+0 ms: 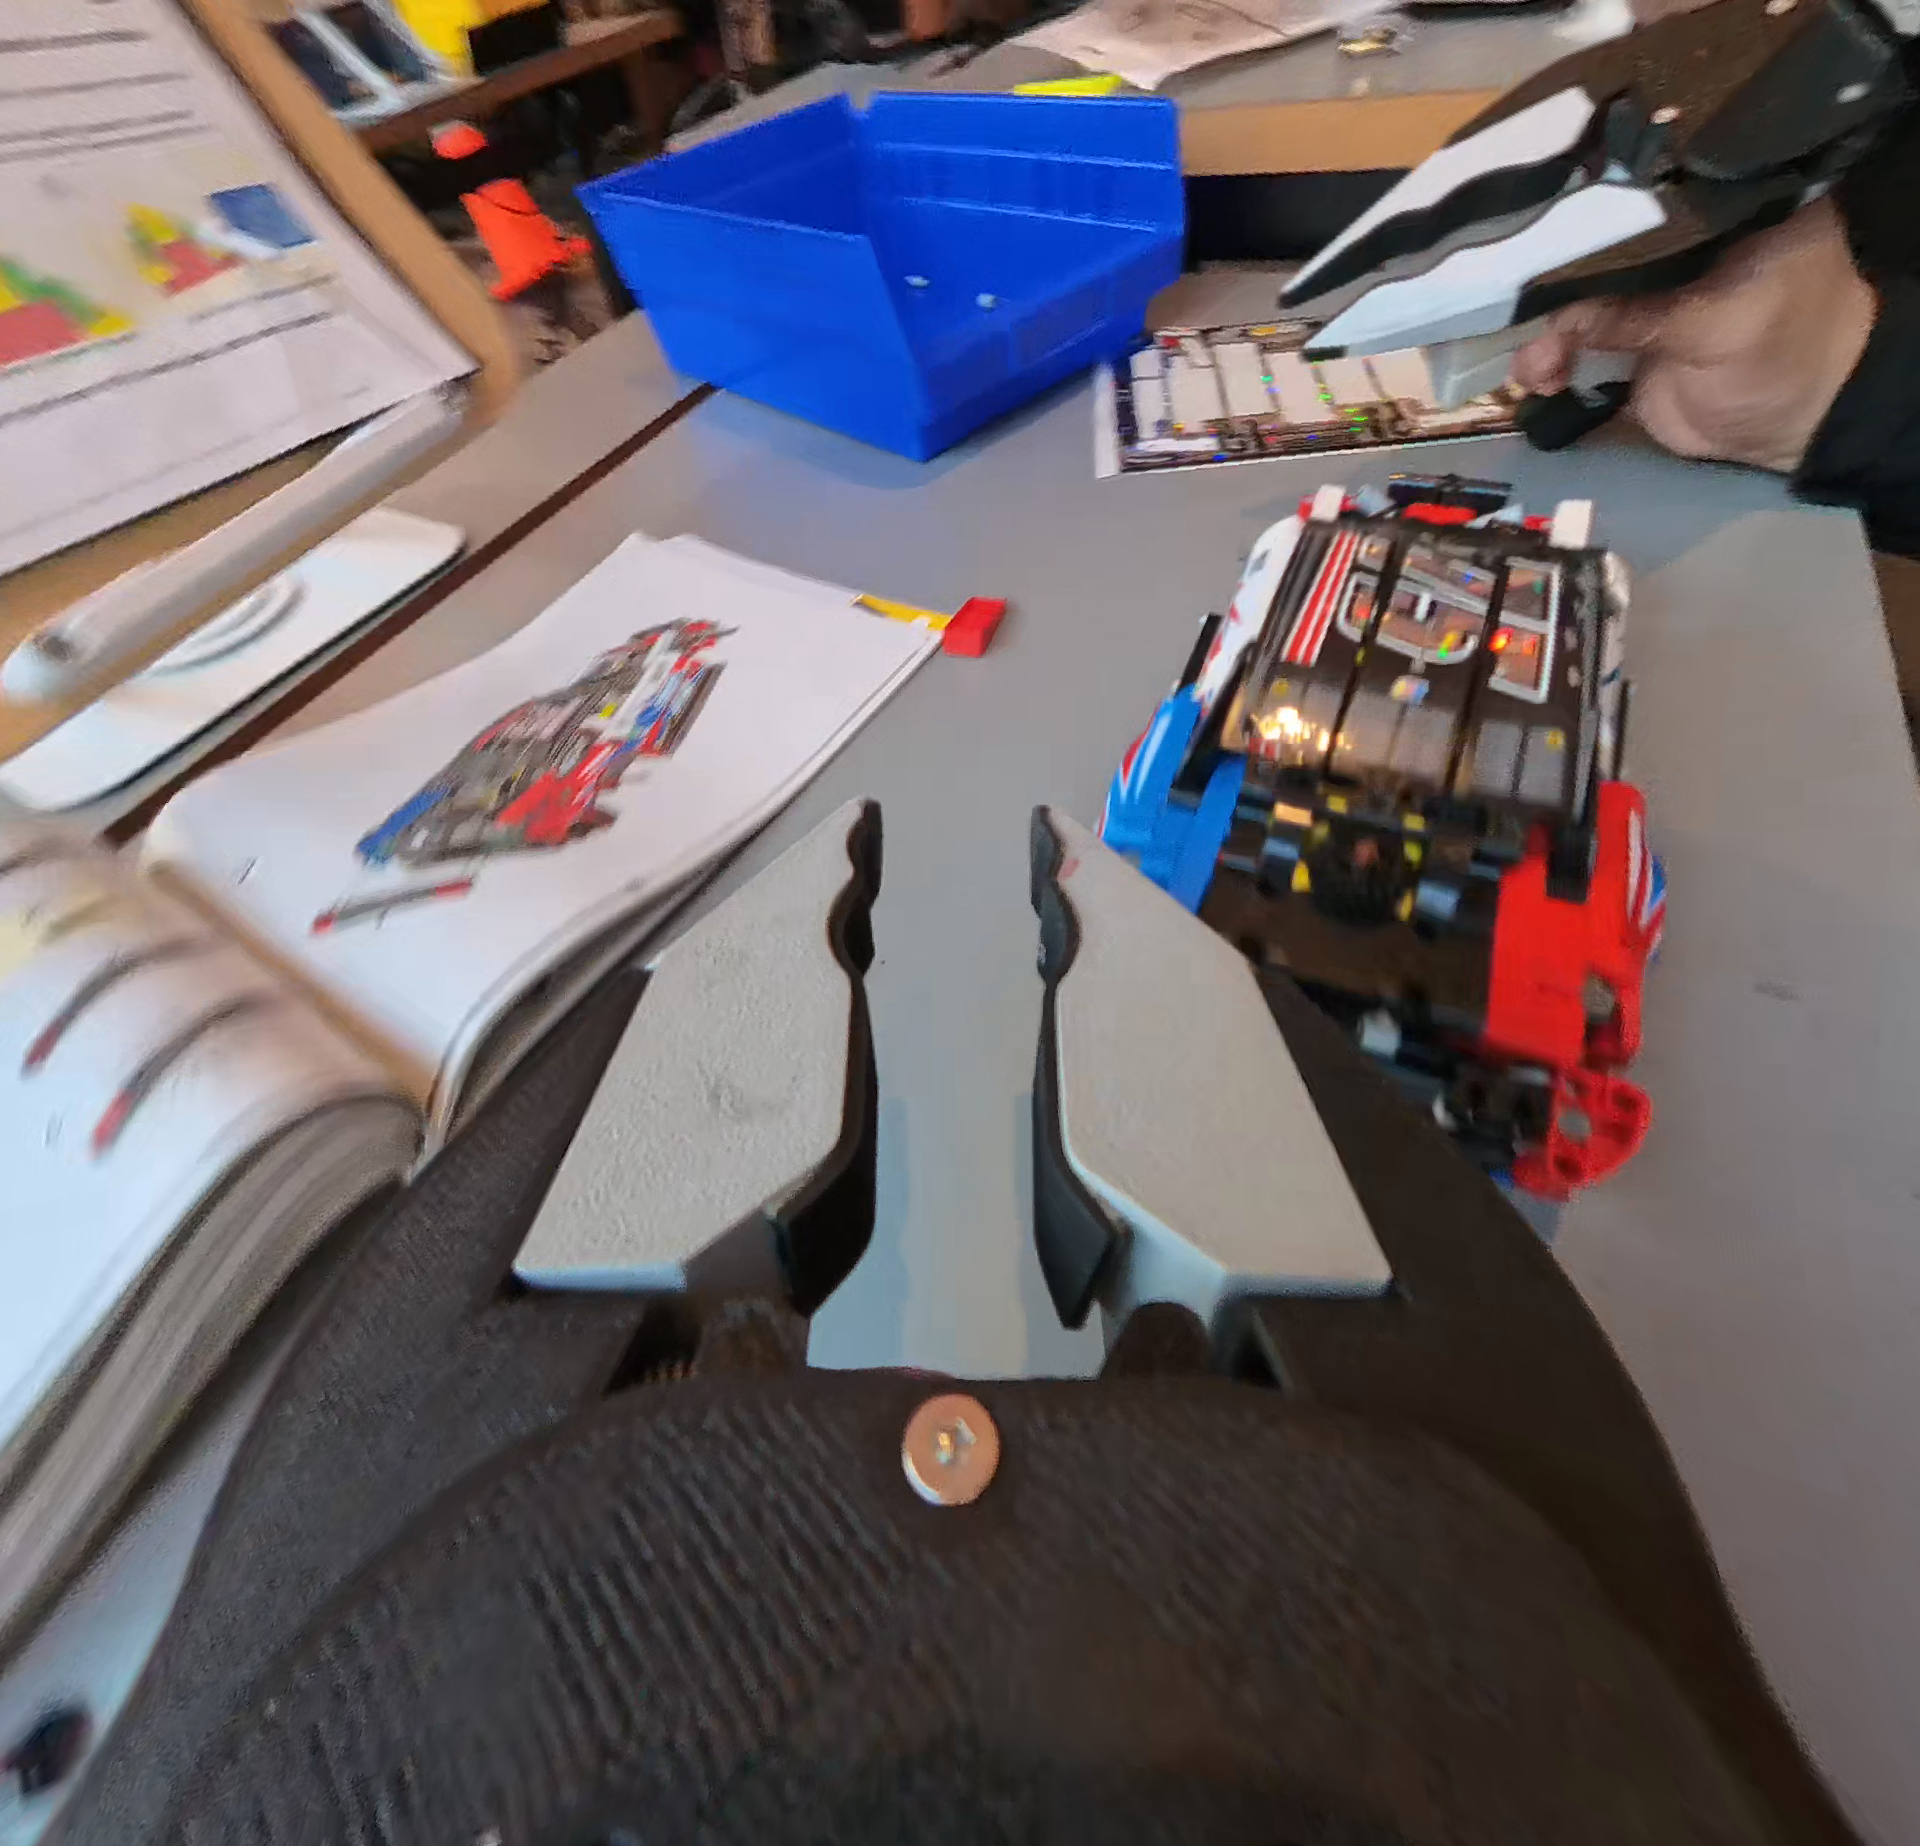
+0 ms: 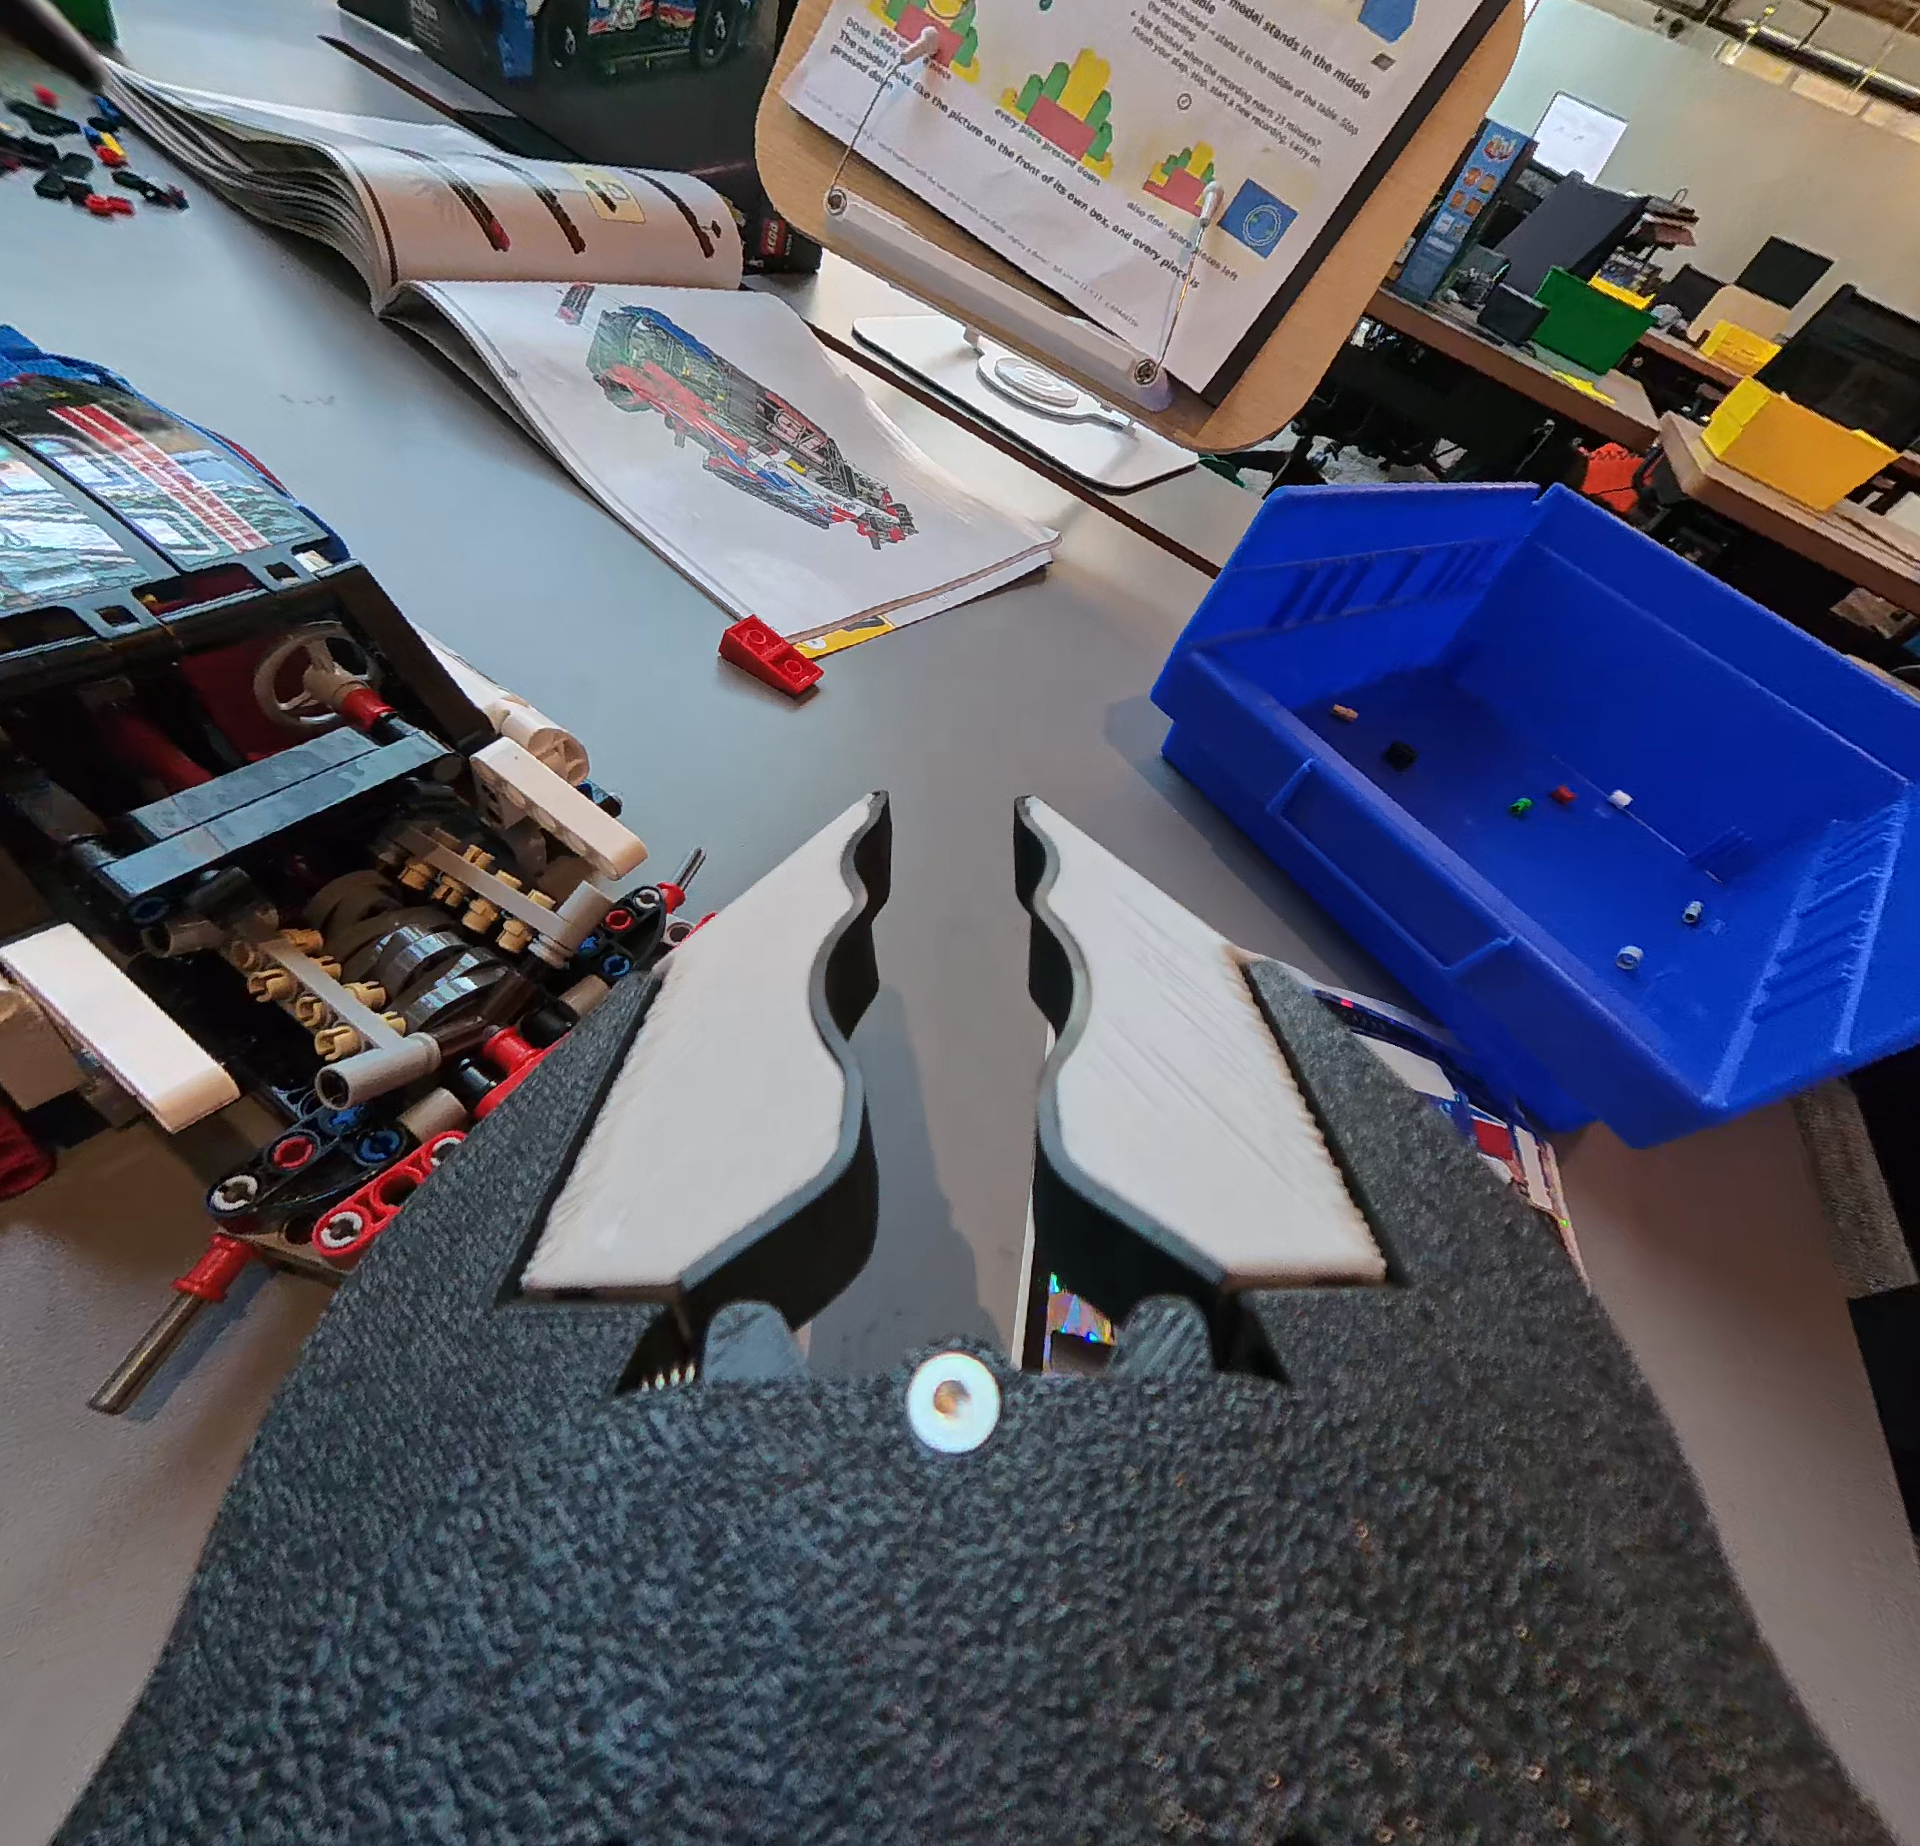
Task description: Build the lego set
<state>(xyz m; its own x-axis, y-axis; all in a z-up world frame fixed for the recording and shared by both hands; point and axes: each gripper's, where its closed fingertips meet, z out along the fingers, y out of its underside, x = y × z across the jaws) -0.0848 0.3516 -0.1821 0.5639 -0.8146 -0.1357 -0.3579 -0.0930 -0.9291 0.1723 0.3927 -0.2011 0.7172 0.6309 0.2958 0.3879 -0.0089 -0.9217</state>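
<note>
Left wrist view shows the half-built lego car, a black-roofed model with red, blue and white plastic panels, standing on the grey table toward its right edge; in the right wrist view the same car shows an open end with exposed beams, pins and a small grey steering wheel. The left gripper, grey-fingered on a black textured body, hangs just beside the car with its jaws parted and nothing between them, only bare table showing in the gap. The right gripper has white fingers with wavy black pads, likewise spread apart and empty; from the left side it appears at the far right edge, held in a hand above a glossy sticker sheet. A small red sloped brick lies at the corner of the open instruction booklet, between car and booklet. Toward the table's far edge sits a blue plastic bin, tilted, with a few tiny loose pieces on its floor. A printed sheet on a wooden stand rises behind the booklet, and loose small parts lie scattered at the far left corner.
</note>
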